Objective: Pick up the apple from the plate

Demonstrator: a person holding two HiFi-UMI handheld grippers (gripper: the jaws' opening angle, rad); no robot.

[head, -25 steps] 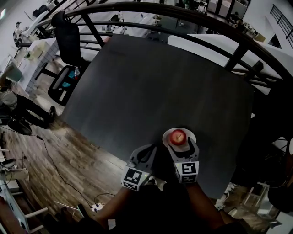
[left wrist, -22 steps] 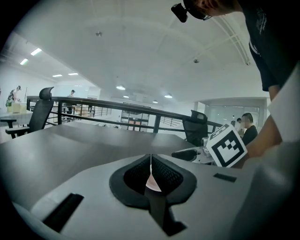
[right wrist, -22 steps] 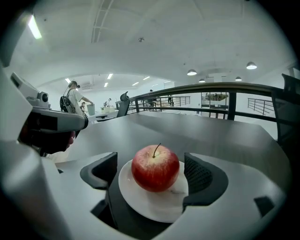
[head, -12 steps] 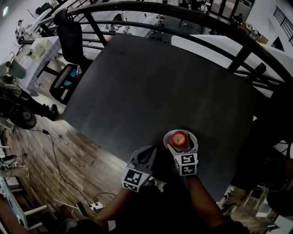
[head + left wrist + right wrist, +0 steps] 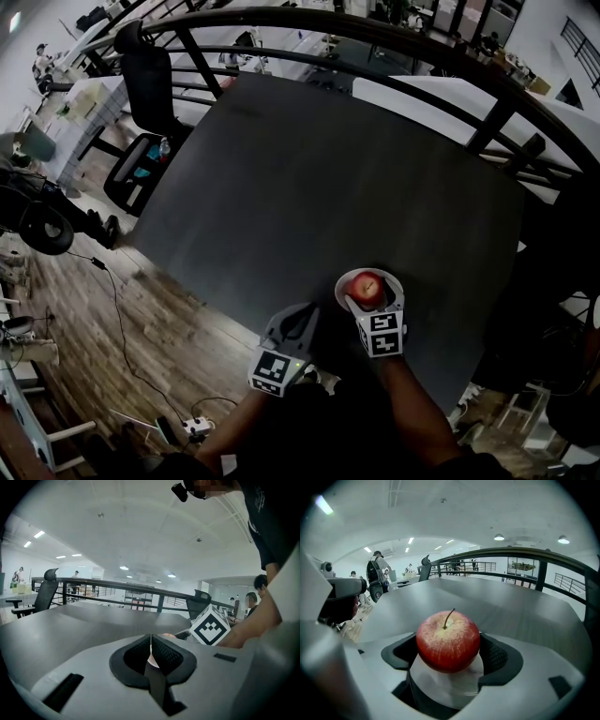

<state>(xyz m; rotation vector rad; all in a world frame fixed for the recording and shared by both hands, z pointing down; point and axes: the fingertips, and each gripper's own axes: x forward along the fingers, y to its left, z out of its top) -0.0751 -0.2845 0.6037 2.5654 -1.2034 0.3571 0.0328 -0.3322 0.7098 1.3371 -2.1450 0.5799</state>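
Observation:
A red apple (image 5: 367, 287) (image 5: 447, 641) with a stem stands upright on a small white plate (image 5: 395, 282) (image 5: 450, 688) near the front right of the dark table (image 5: 328, 187). My right gripper (image 5: 370, 300) (image 5: 447, 656) reaches over the plate's near edge, and its jaws have just been opening. They stand wide with the apple between the black pads (image 5: 499, 658); I see no pad pressing on it. My left gripper (image 5: 300, 319) (image 5: 150, 651) is level at the table's front edge, left of the plate, shut with nothing in it.
A black railing (image 5: 375, 28) curves round the table's far side. A black office chair (image 5: 141, 94) stands off the far left corner. Wooden floor with cables (image 5: 112, 291) lies left of the table. The far half of the table bears nothing.
My right gripper has sunk and moved forward, so its jaws now flank the apple on the plate. The left gripper has stayed put.

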